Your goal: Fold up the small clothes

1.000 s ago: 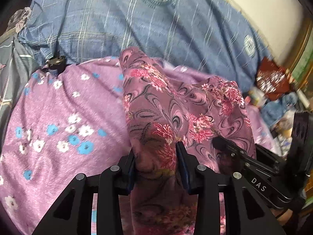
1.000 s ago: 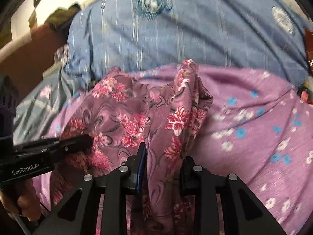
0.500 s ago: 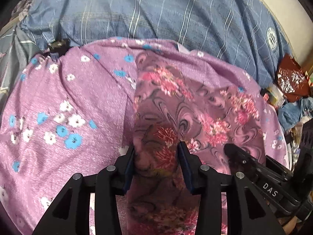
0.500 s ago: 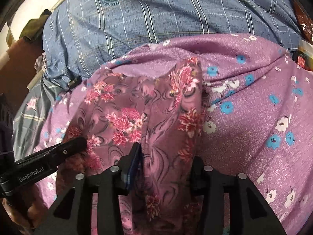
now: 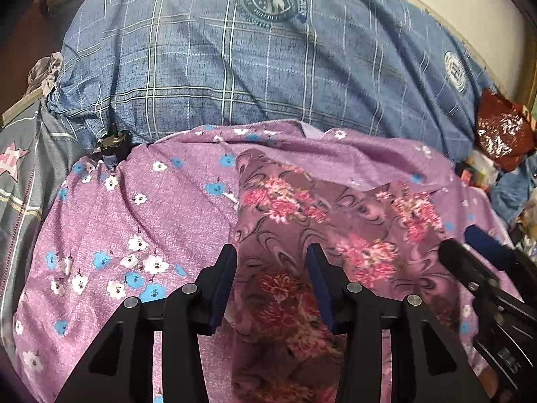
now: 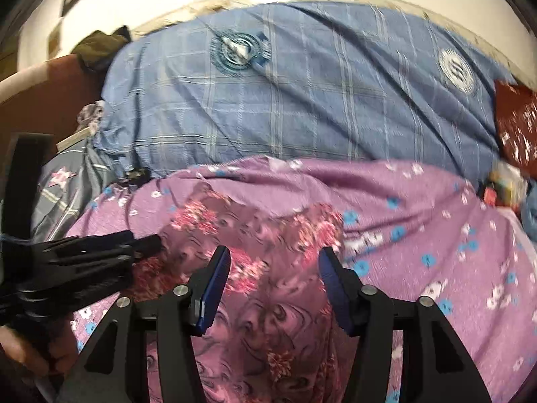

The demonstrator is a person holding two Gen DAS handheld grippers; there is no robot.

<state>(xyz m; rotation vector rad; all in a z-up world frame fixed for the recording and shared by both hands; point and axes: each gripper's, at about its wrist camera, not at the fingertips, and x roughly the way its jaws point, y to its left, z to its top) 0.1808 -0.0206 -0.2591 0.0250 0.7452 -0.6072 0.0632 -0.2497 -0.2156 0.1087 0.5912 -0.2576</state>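
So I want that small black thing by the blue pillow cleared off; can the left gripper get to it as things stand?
Probably yes. The left gripper, jaws opening with nothing pinched, has only flat purple floral sheet between it and the small black object.

Legible text: none. The blue plaid cover (image 5: 268,77) carries a round crest emblem (image 5: 268,0) with ring lettering too small and blurred to read. A second round emblem (image 5: 455,71) shows stripes only. The red bag (image 5: 503,131) bears white print, unreadable. The same crest (image 6: 236,50) is blurred in the right wrist view.
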